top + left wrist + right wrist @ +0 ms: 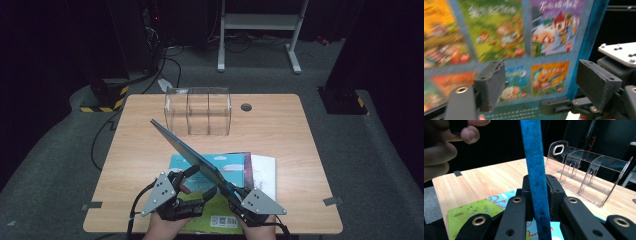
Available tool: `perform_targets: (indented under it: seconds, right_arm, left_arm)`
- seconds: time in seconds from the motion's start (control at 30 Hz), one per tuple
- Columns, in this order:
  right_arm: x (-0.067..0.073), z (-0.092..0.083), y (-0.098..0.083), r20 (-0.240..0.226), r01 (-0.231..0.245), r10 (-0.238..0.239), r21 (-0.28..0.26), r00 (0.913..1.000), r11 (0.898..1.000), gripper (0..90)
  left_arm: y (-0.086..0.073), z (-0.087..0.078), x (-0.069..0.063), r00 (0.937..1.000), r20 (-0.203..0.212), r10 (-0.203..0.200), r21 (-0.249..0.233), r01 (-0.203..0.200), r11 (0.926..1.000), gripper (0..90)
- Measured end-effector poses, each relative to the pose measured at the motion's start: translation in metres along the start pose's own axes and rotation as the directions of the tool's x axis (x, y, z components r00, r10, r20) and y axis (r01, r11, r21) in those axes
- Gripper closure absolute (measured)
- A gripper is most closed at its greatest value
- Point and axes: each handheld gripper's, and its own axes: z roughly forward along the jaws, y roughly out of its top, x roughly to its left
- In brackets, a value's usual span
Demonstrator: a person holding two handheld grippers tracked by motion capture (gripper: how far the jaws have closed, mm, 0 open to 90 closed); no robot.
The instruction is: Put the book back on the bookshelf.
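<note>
A thin blue picture book [186, 146] stands tilted up on edge over the table's front, its cover of several cartoon panels [524, 37] facing my left gripper. My right gripper [236, 191] is shut on the book's blue edge [534, 157], both jaws pressing it [537, 192]. My left gripper [197, 182] sits just left of the book, open, its pads [491, 85] wide apart with the cover behind them and nothing between. A teal-and-green book [232, 165] lies flat under the grippers.
A clear plastic organizer [198, 111] with three compartments stands at the table's back middle, seen too in the right gripper view [586, 172]. A white booklet [265, 172] lies beside the flat book. A cable hole [246, 107] marks the wooden table [285, 130].
</note>
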Motion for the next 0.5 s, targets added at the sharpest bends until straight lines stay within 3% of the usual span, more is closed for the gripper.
perform_targets:
  seconds: [0.5]
  right_arm:
    - [0.004,0.014,0.001,-0.004,-0.025,0.025,0.007,0.9997,1.000,78.3]
  left_arm:
    - [0.001,-0.001,0.005,0.9996,-0.018,-0.021,-0.003,0.021,0.9998,17.4]
